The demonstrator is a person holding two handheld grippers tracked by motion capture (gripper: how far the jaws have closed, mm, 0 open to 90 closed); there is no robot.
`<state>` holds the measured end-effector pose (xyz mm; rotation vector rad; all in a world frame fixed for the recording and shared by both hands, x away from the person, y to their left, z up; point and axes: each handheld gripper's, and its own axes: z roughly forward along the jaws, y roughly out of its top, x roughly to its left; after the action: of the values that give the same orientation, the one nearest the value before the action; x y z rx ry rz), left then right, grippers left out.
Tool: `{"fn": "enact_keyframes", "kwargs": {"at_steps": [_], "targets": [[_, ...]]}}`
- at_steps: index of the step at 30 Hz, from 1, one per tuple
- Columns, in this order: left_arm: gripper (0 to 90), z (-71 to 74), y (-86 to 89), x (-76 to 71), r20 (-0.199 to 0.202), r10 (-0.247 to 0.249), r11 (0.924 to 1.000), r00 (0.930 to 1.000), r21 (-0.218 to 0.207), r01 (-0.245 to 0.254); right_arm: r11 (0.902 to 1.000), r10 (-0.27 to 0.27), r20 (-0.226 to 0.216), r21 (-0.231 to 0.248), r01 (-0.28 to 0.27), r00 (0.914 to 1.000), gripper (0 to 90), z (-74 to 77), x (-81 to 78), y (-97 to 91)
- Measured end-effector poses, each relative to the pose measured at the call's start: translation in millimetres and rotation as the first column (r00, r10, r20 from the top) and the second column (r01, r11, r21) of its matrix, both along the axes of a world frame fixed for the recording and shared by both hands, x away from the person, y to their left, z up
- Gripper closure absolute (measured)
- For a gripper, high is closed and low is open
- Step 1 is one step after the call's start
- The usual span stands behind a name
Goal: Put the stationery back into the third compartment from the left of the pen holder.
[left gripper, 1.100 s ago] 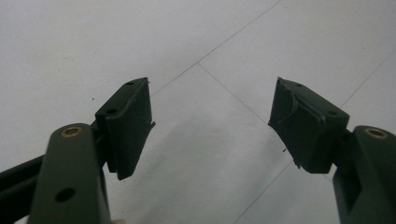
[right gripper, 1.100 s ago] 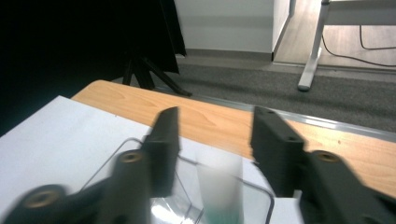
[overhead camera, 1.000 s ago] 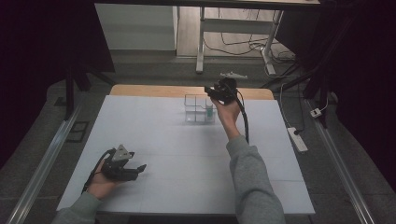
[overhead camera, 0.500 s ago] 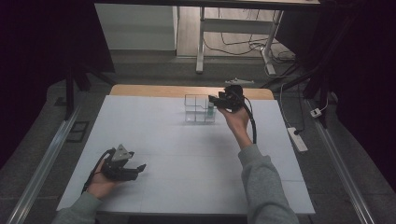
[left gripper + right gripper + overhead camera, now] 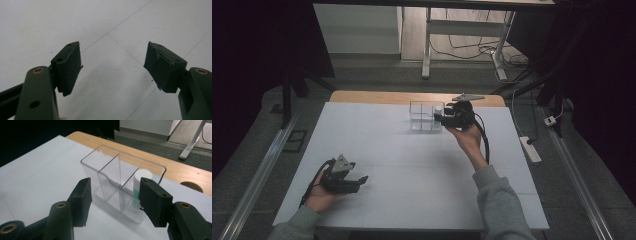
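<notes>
A clear compartmented box (image 5: 422, 122) stands at the far middle of the white table (image 5: 412, 165). A small white bottle (image 5: 438, 109) with a teal label stands upright in its right rear compartment; in the right gripper view this bottle (image 5: 140, 182) sits behind the box wall (image 5: 110, 172). My right gripper (image 5: 440, 119) hovers just right of the box, aimed at it. My right gripper (image 5: 115, 182) is open; its jaws have just been opening, with nothing gripped between them. My left gripper (image 5: 361, 180) rests open at the near left, and its jaws (image 5: 113, 62) are over bare table.
A strip of wooden tabletop (image 5: 377, 96) shows beyond the white surface. A power strip (image 5: 530, 149) lies on the floor to the right. Metal rails (image 5: 257, 175) run along both sides, and desk legs (image 5: 427, 45) with cables stand behind.
My right hand has drawn back from above the box's right side toward me and slightly down. Left hand unchanged.
</notes>
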<state>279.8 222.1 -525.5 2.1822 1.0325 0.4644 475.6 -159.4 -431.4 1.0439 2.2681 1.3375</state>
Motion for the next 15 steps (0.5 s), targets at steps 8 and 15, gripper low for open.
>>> {"fn": "enact_keyframes", "kwargs": {"at_steps": [8, 15], "targets": [[29.1, 0.3, 0.7, 0.3, 0.002, 0.004, 1.0, 1.0, -0.003, -0.004, 0.9985, 0.045, -0.018, -0.03, -0.045, 0.9988, 42.5, -9.3, -26.0, -10.2], [29.1, 0.5, 2.7, 0.5, 0.002, 0.009, 0.9999, 1.0, -0.006, -0.009, 0.9959, 0.07, -0.03, -0.055, -0.072, 0.9971, 41.8, -19.6, -59.1, -29.0]]}}
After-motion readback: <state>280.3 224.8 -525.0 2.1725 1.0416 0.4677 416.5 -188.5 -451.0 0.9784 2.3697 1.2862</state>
